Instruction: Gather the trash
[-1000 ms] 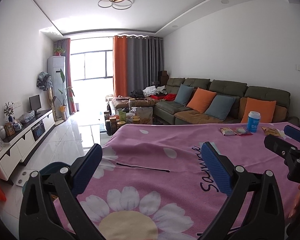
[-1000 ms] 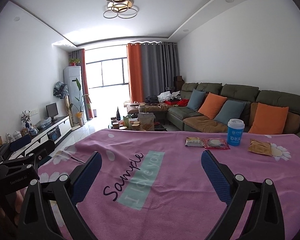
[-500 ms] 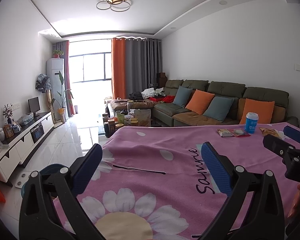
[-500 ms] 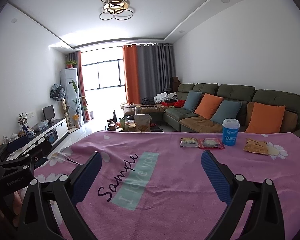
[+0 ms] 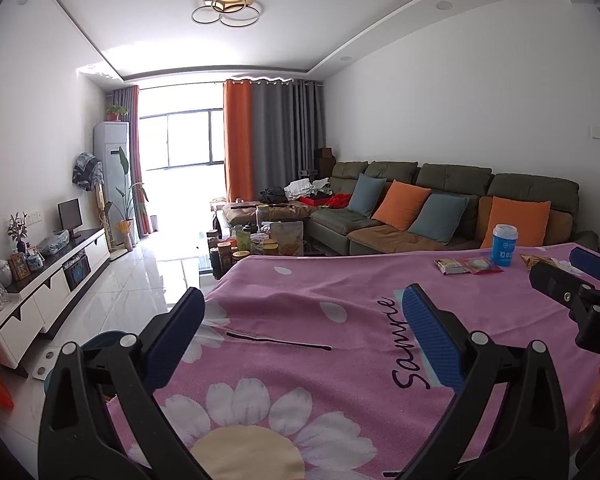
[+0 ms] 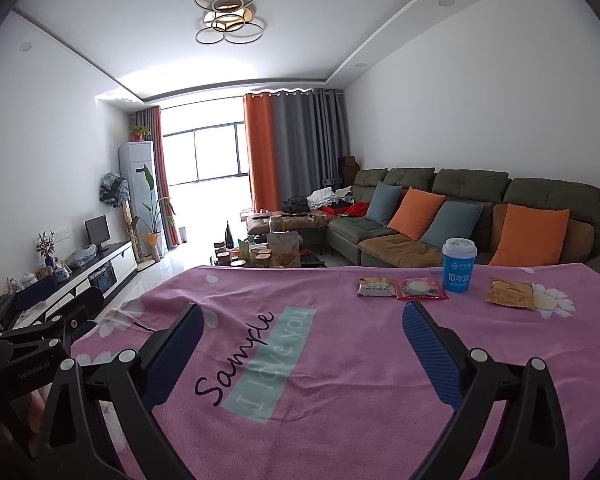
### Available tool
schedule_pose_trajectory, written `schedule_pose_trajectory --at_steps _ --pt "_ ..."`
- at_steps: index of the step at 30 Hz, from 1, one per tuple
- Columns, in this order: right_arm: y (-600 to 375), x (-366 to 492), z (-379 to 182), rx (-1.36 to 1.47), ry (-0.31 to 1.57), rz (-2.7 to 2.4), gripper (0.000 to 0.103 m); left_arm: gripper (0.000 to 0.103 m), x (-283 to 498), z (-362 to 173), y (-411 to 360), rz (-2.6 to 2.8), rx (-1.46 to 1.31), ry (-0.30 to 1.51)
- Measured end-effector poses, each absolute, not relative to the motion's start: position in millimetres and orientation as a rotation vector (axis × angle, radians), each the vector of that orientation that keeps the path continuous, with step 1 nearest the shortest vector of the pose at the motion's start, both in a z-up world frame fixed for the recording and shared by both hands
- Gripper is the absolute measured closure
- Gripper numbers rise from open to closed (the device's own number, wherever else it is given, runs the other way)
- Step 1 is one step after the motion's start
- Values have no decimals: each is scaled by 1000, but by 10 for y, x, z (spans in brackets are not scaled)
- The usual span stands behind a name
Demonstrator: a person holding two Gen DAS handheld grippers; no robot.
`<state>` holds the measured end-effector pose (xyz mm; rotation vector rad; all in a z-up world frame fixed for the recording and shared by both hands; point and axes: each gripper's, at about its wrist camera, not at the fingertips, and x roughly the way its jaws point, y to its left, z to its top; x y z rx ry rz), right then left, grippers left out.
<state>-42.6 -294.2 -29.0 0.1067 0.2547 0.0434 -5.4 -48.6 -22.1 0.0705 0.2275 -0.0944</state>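
Right wrist view: the right hand-held gripper [image 6: 300, 350] hovers above the tabletop [image 6: 340, 380], jaws wide apart and empty. The trash lies in a row at the far right edge: a tan wrapper [image 6: 375, 287], a red wrapper [image 6: 421, 289] just beside it, a blue cup [image 6: 458, 265] standing upright close behind the red wrapper, and an orange packet [image 6: 510, 293] apart to the right.

Left wrist view: the left hand-held gripper [image 5: 304, 334] is likewise spread open with nothing between its fingers, well short of the trash. A blue-rimmed bin [image 5: 100, 344], partly hidden behind the left finger, seems to sit on the floor off the tabletop's left edge; whether it holds anything cannot be told.

With four pieces on the cloth and both grippers free, the scene suits a reach toward the row. The flat wrappers would call for one finger slid low under an edge, since the soft cloth may bunch into the pinch. The cup would be better taken across its body, kept upright in case liquid remains.
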Motion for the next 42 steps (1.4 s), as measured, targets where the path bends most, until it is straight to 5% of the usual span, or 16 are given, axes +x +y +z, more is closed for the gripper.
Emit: schedule_pose_trajectory --at_steps 42 --pt "-2949 -440 -272 121 254 46 7 6 -22 -185 -494 -86 76 227"
